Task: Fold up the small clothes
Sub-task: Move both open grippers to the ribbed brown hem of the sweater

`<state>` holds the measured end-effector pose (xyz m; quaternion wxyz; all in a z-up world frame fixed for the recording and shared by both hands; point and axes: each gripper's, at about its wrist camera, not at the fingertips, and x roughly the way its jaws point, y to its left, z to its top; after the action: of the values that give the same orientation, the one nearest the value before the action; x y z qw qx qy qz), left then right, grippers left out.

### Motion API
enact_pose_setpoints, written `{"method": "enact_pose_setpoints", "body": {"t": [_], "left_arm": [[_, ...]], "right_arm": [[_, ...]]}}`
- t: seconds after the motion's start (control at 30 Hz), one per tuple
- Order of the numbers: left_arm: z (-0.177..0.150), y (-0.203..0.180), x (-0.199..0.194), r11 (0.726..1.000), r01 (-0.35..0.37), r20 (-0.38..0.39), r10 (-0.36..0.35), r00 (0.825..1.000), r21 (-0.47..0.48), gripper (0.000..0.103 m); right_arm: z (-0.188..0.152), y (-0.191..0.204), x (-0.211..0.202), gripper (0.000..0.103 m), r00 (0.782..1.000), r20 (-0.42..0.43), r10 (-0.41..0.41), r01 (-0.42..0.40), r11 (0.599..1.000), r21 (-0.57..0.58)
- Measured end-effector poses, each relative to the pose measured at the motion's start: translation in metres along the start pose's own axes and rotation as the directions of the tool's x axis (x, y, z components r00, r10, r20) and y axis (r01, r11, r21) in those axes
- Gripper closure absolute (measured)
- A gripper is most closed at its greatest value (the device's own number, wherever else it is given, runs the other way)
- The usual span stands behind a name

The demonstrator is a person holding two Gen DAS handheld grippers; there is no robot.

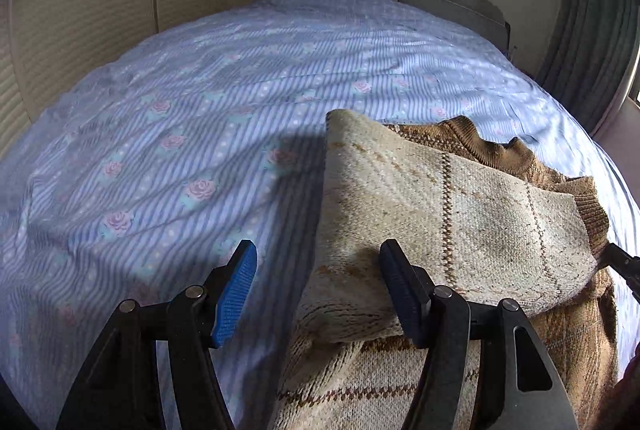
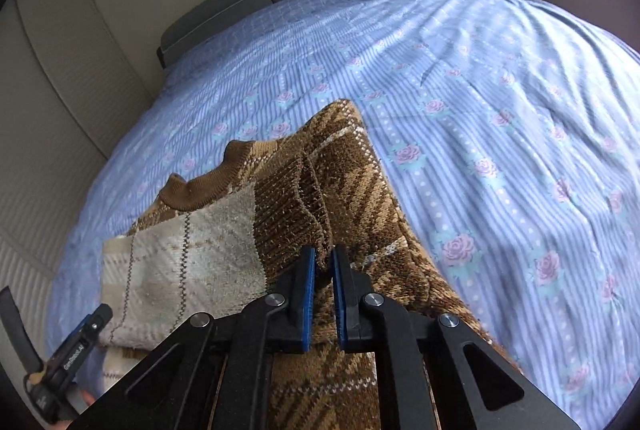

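My right claw (image 2: pixel 323 262) pinches the brown ribbed cuff (image 2: pixel 310 197) of the sweater (image 1: pixel 460 205) lying on the near bed (image 1: pixel 200 109); my left claw (image 1: pixel 316 272) hangs released over its left edge.

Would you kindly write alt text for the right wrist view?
The right gripper, jaws nearly closed, pinches a brown ribbed edge of a knitted sweater lying on a blue floral bedspread. A cream folded part lies left; the left gripper shows bottom left.
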<state>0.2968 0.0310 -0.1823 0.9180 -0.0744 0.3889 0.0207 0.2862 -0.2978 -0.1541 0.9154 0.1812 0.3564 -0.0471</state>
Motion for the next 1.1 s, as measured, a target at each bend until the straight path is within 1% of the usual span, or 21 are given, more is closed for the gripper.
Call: {"method": "enact_pose_setpoints", "body": {"t": [0.03,0.07,0.13,0.17,0.23,0.33,0.43,0.47,0.5,0.53,0.57,0.6,0.7,0.77,0.87,0.9,0.93,1.0,1.1], "left_arm": [[-0.002,0.000,0.001,1.000,0.002,-0.004,-0.002,1.000,-0.001,0.039],[-0.004,0.000,0.003,1.000,-0.004,-0.008,0.004,1.000,0.005,0.038],[-0.005,-0.002,0.007,1.000,-0.011,-0.014,0.011,1.000,0.019,0.038],[-0.006,-0.002,0.007,1.000,-0.013,-0.011,0.013,1.000,0.021,0.038],[-0.006,-0.002,0.007,0.999,-0.022,-0.009,0.022,1.000,0.030,0.036],[-0.006,-0.001,0.002,0.999,-0.024,-0.008,0.024,1.000,0.029,0.036],[-0.005,-0.002,-0.014,1.000,-0.013,0.013,0.012,1.000,0.025,0.038],[-0.005,-0.004,-0.021,0.999,-0.010,0.016,0.009,1.000,0.034,0.038],[-0.006,-0.006,-0.028,0.999,-0.005,0.019,0.004,1.000,0.044,0.038],[-0.008,-0.008,-0.038,0.998,0.000,0.026,-0.002,1.000,0.056,0.038],[-0.011,-0.011,-0.048,0.998,0.002,0.034,-0.005,0.999,0.069,0.038],[-0.015,-0.013,-0.059,0.997,0.002,0.039,-0.006,0.999,0.080,0.038],[-0.032,-0.016,-0.094,0.995,0.015,0.056,-0.021,0.998,0.100,0.037],[-0.046,-0.014,-0.118,0.994,0.026,0.062,-0.033,0.998,0.104,0.034],[-0.070,-0.006,-0.149,0.996,0.047,0.063,-0.052,0.997,0.081,0.033],[-0.078,-0.005,-0.157,0.996,0.048,0.062,-0.053,0.997,0.078,0.032],[-0.087,-0.002,-0.164,0.996,0.047,0.061,-0.052,0.997,0.079,0.032],[-0.104,0.003,-0.178,0.997,0.032,0.068,-0.037,0.997,0.074,0.032],[-0.131,0.013,-0.193,0.999,0.027,0.067,-0.029,0.997,0.039,0.032]], "right_arm": [[0.000,0.001,0.000,0.094,1.000,0.010,-0.013,0.013,1.000,-0.017],[0.000,0.002,0.008,0.094,1.000,-0.010,-0.026,0.026,0.999,-0.030],[-0.002,-0.004,0.027,0.094,0.995,-0.090,-0.043,0.042,0.999,-0.008],[-0.002,-0.009,0.030,0.094,0.995,-0.098,-0.032,0.034,0.999,0.015],[-0.002,-0.009,0.030,0.094,0.995,-0.091,-0.038,0.039,0.999,0.003],[-0.003,-0.001,0.025,0.091,0.993,-0.085,-0.081,0.076,0.995,-0.065],[-0.001,0.005,0.014,0.081,0.991,-0.074,-0.114,0.107,0.990,-0.097],[0.001,0.007,0.006,0.073,0.991,-0.062,-0.121,0.114,0.988,-0.103],[0.001,0.008,-0.005,0.061,0.991,-0.042,-0.123,0.118,0.987,-0.112],[0.001,0.010,-0.017,0.055,0.992,-0.018,-0.128,0.125,0.984,-0.124],[0.000,0.012,-0.030,0.046,0.991,0.009,-0.135,0.135,0.981,-0.138],[-0.003,0.014,-0.045,0.043,0.990,0.034,-0.140,0.144,0.977,-0.155],[-0.017,0.016,-0.087,0.043,0.985,0.089,-0.148,0.163,0.965,-0.207],[-0.031,0.014,-0.116,0.043,0.981,0.118,-0.153,0.176,0.959,-0.224],[-0.059,0.007,-0.157,0.042,0.976,0.153,-0.158,0.190,0.955,-0.229],[-0.068,0.004,-0.168,0.038,0.974,0.158,-0.160,0.194,0.953,-0.232],[-0.076,0.001,-0.179,0.037,0.973,0.163,-0.163,0.198,0.952,-0.233],[-0.094,-0.005,-0.196,0.036,0.972,0.163,-0.167,0.203,0.950,-0.237],[-0.116,-0.011,-0.211,0.036,0.972,0.157,-0.175,0.209,0.948,-0.242]]}}
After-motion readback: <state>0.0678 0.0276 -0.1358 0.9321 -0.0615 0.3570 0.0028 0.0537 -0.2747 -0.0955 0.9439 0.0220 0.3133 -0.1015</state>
